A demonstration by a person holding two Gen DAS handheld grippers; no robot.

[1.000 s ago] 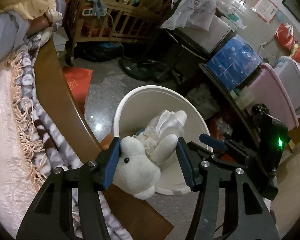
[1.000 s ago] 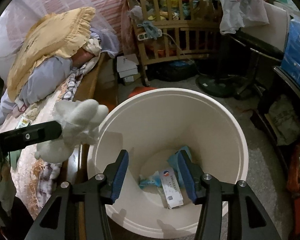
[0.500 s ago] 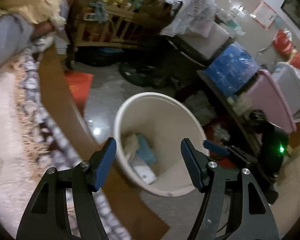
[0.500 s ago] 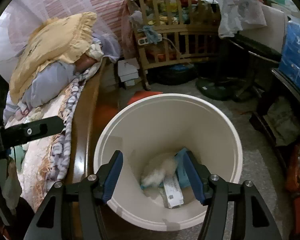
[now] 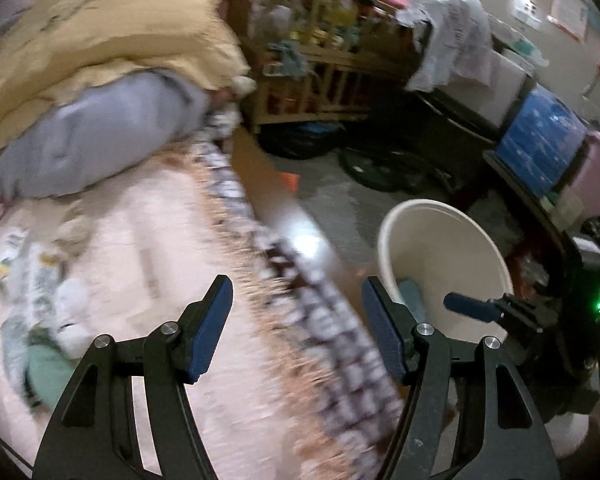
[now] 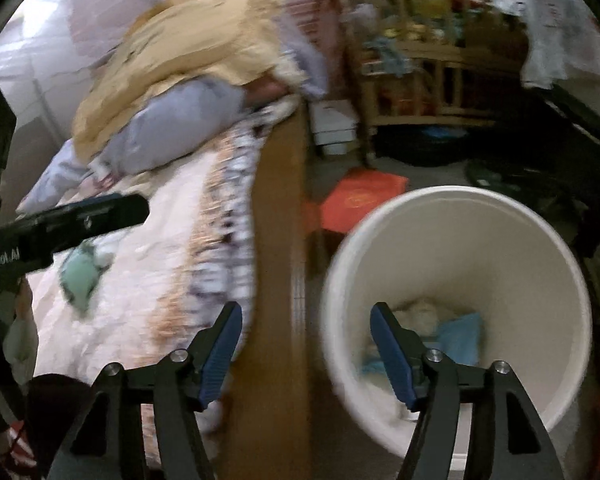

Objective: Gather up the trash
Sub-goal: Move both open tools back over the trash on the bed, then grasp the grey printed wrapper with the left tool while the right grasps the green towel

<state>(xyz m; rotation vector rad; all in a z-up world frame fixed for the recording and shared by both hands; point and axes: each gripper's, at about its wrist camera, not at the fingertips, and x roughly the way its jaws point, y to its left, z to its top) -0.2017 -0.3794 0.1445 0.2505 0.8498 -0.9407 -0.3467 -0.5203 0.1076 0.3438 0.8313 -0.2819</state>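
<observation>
Both claws wide open, holding nothing: left gripper (image 5: 296,326), right gripper (image 6: 306,346). White bin (image 6: 456,216) on floor, right of bed (image 5: 148,248). Green scrap (image 6: 80,274) far left on bed. Reach slow, pinch middle, lift straight.

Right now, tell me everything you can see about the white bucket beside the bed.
The white bucket is a round, smooth container, plastic by its look, with a rolled rim. It stands upright and open on the grey floor, close to the bed's wooden side rail; whether they touch is unclear. Inside lie a whitish fluffy lump and light blue pieces, blurred. No gripper holds it.
</observation>
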